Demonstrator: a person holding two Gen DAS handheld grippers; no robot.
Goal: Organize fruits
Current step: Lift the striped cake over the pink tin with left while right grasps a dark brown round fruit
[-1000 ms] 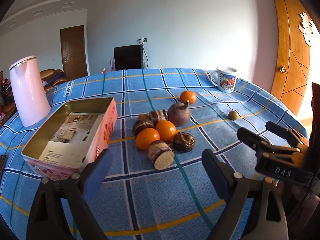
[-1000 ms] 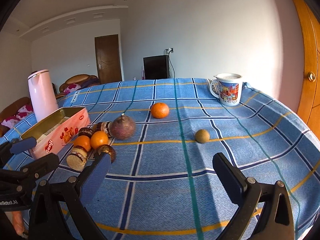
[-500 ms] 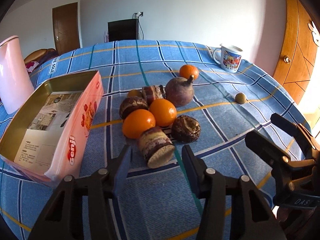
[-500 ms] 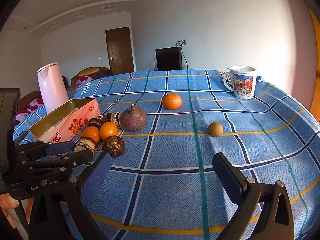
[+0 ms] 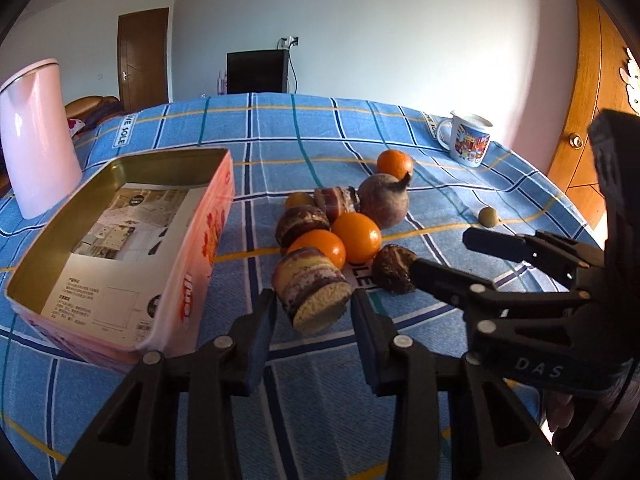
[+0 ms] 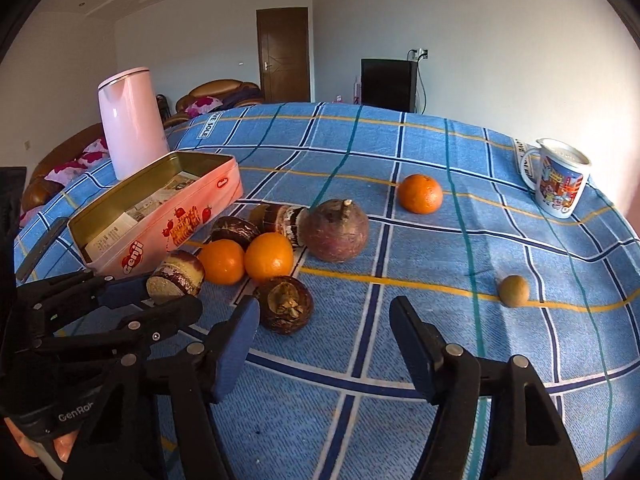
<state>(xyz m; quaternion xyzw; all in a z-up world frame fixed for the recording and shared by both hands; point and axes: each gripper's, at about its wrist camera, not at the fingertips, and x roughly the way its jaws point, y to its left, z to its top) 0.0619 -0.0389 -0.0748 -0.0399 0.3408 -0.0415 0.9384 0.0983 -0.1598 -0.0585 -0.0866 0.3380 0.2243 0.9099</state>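
Now left gripper (image 5: pixel 313 312) clenches the firm, light taro chunk (image 5: pixel 310 294) by its sides, right gripper (image 6: pixel 322 330) half-closing, empty.

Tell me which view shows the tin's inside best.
The left wrist view: it looks down into the open tin and shows the printed sheet on its floor. The right wrist view catches the tin from the side, mostly its pink wall and only a sliver inside.

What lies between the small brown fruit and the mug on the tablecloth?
Nothing: in the right wrist view only bare checked cloth runs from the small brown fruit to the mug; the lone orange sits off to the side.
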